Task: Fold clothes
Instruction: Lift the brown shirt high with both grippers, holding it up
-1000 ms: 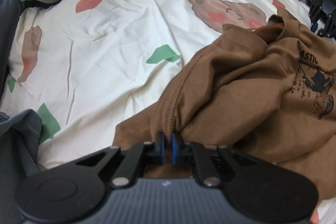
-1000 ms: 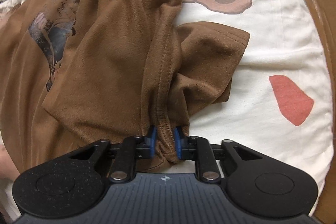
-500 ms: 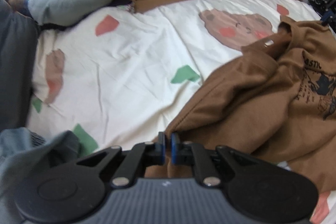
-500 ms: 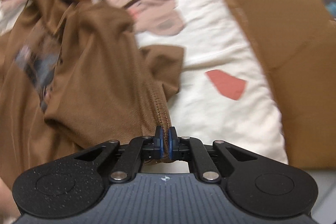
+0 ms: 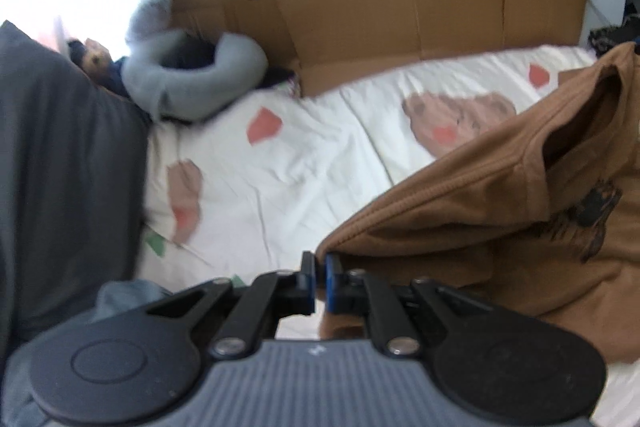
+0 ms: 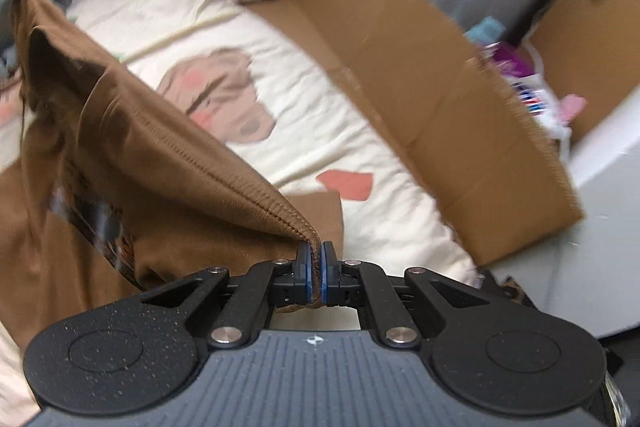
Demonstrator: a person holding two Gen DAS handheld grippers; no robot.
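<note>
Item: brown short-sleeved cotton T-shirt with dark printed graphic (image 5: 500, 211), lifted partly off the bed with cream sheet printed with bear faces and coloured patches (image 5: 304, 163); the lower part is seen resting on the sheet.

Left hand-held gripper (image 5: 319, 277): jaws brought together on a hemmed edge of the shirt.

Right hand-held gripper (image 6: 316, 273): jaws clamped on a ribbed hem; the fabric is drawn taut between the two holds.

Surroundings: brown corrugated cardboard wall (image 5: 420, 11) along the bed's far side; grey curved neck pillow (image 5: 192, 79); dark grey bedding (image 5: 60, 167).

Handling note: the step is judged to be a spreading lift. Even tension should be kept and both holds held level, so the shirt is laid flat, free of creases.
</note>
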